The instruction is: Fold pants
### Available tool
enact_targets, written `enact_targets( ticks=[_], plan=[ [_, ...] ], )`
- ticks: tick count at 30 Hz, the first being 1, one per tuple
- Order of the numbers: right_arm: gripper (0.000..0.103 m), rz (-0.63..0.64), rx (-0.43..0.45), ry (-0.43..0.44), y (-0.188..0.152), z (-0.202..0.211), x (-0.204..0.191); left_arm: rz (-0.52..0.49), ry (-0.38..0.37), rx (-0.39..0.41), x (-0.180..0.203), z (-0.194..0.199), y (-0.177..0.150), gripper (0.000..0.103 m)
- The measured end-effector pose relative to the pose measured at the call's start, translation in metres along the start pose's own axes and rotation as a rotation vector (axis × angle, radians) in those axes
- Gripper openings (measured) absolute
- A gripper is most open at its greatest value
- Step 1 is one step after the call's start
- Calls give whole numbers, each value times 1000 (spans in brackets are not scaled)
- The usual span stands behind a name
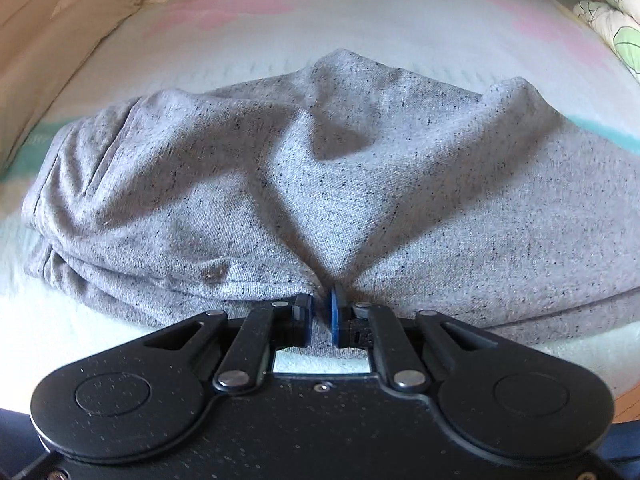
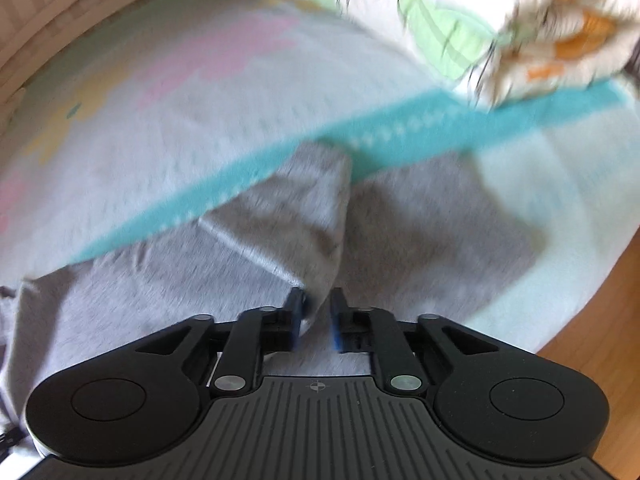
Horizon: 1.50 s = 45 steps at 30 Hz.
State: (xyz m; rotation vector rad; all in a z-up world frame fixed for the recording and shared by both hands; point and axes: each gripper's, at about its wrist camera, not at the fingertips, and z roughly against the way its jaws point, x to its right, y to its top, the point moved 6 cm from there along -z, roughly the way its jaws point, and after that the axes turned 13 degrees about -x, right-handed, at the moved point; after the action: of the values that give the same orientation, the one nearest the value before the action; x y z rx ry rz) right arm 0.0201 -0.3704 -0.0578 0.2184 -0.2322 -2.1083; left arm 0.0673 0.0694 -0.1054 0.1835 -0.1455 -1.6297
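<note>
left wrist view: the left gripper [image 1: 321, 316] has its fingers nearly closed, pinching a fold of the grey speckled pants [image 1: 320, 184], which lie bunched and creased on the pastel bedspread [image 1: 360, 28].

right wrist view, blurred: the right gripper [image 2: 316, 318] is narrowly parted around a raised ridge of the pants [image 2: 304, 216]; the cloth spreads over the bedspread [image 2: 160, 112] near a folded floral blanket [image 2: 460, 28].

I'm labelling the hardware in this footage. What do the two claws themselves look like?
Both are matte black with twin rounded lobes, silver rivets and blue-padded fingers. The left claw has a smooth body speckled with pale dust; the right claw has a ribbed body with a small crosshair mark.
</note>
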Motion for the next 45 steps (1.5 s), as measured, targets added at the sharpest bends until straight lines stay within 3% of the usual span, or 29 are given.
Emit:
enact_targets(
  ticks=[5, 8, 11, 15, 21, 24, 25, 26, 27, 30, 35, 37, 39, 43, 45],
  plan=[
    [19, 25, 88, -141, 12, 6, -2, -5, 10, 5, 1, -6, 0, 13],
    [22, 82, 130, -103, 16, 7, -17, 12, -6, 1, 0, -8, -1, 13],
    [39, 164, 165, -75, 20, 2, -43, 18, -8, 5, -4, -6, -2, 13],
    [42, 270, 172, -93, 26, -14, -77, 17, 1, 13, -5, -8, 0, 13],
    [42, 372, 113, -208, 31, -47, -102, 23, -5, 10, -4, -5, 1, 13],
    [38, 408, 67, -290, 29, -66, -98, 16, -7, 11, -3, -6, 0, 14],
    [32, 397, 60, -320, 30, -68, -93, 16, -5, 14, -2, -6, 1, 14],
    [14, 374, 56, -325, 29, -66, -89, 16, -8, 13, -2, -6, 1, 14],
    [9, 342, 46, -301, 31, -62, -81, 18, -13, 11, -3, -5, 0, 14],
    [8, 167, 71, -168, 43, -38, -50, 34, -33, 0, -6, -3, 0, 14],
    [8, -6, 151, -154, 53, -1, -9, 49, -43, -13, -10, -1, 1, 14],
    [7, -15, 172, -117, 52, 8, -12, 44, -37, -13, -8, 0, 0, 14],
    [7, 25, 211, -27, 50, 23, -29, 42, -36, -11, -7, -6, 5, 14],
    [7, 101, 427, 226, 38, 90, -55, 52, -48, -13, -9, -7, 5, 14],
    [7, 106, 531, 232, 35, 116, -46, 56, -49, -13, -9, -8, 4, 15]
  ],
)
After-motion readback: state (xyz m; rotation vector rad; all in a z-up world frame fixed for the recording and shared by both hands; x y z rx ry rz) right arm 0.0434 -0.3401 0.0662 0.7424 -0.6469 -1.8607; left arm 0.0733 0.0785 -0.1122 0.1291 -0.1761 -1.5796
